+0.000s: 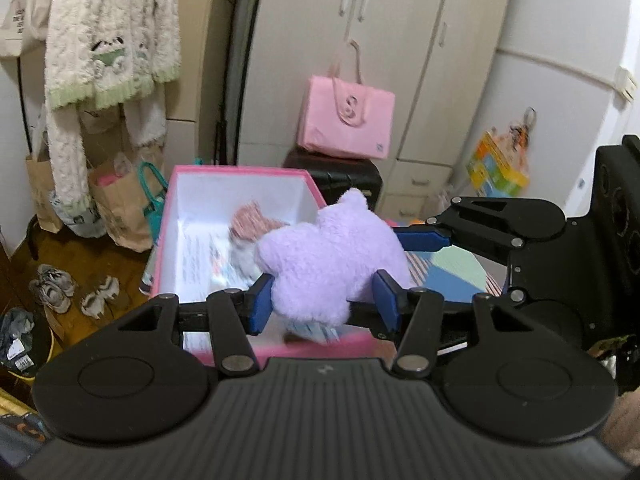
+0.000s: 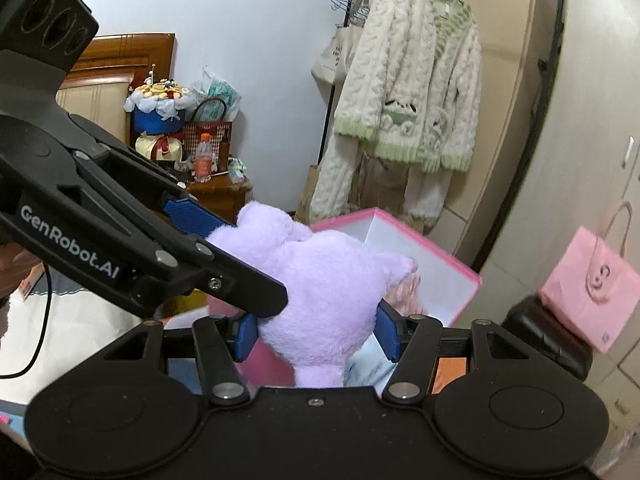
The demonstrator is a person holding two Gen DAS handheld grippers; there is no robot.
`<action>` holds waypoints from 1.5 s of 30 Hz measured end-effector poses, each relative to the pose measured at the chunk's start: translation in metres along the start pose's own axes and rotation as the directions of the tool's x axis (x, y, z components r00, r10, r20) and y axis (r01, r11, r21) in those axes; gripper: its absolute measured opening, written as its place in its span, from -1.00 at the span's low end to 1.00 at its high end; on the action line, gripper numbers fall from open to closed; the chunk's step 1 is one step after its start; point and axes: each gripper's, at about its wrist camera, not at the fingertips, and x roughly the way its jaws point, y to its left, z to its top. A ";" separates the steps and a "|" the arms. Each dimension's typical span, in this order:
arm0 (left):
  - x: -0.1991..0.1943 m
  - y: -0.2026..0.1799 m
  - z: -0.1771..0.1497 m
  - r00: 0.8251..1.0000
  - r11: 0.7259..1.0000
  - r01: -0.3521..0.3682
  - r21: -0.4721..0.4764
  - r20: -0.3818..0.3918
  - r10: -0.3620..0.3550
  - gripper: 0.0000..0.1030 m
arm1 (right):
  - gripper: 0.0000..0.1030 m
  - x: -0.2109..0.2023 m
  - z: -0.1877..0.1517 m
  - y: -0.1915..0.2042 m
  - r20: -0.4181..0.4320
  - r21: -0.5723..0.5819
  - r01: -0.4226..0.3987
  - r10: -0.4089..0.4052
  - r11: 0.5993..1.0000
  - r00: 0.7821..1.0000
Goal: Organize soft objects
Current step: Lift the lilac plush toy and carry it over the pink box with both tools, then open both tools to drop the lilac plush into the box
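With both the left gripper (image 1: 324, 298) and right gripper (image 2: 318, 330) clamped on the purple plush (image 1: 332, 256), I hold it over the pink box (image 1: 240, 172) ahead of the fingers; uneven release would probably tip it outside.

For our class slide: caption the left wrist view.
Both grippers clamp a fluffy lilac plush toy over an open pink box.

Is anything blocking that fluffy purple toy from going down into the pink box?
Nothing visible blocks it. The fluffy lilac plush toy, gripped by both grippers, hangs over the open pink box with white inside. Some blurred items already lie on the box floor, with room beside them.
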 end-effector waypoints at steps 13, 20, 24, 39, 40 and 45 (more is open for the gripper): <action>0.077 0.086 0.045 0.999 0.980 -0.038 -0.197 -0.028 0.034 0.01 | 0.23 0.108 0.061 -0.051 -0.070 -0.091 -0.088 0.082 0.992 0.994; 0.121 0.108 0.056 0.997 0.974 -0.064 -0.217 -0.064 0.051 0.01 | 0.22 0.162 0.063 -0.084 -0.158 -0.001 -0.147 0.145 0.989 0.977; 0.143 0.108 0.055 0.991 0.977 -0.095 -0.191 -0.114 0.074 0.00 | 0.22 0.183 0.055 -0.095 -0.198 0.016 -0.168 0.168 0.986 0.966; 0.182 0.104 0.054 0.970 0.973 -0.201 -0.116 -0.161 0.181 -0.02 | 0.21 0.238 0.030 -0.133 -0.341 0.153 -0.161 0.205 0.975 0.917; 0.183 0.104 0.053 0.969 0.973 -0.198 -0.115 -0.170 0.177 -0.02 | 0.21 0.240 0.028 -0.133 -0.349 0.155 -0.161 0.206 0.975 0.914; 0.175 0.098 0.047 0.966 0.970 -0.221 -0.099 -0.155 0.205 -0.02 | 0.27 0.227 0.021 -0.121 -0.362 0.093 -0.138 0.163 0.986 0.918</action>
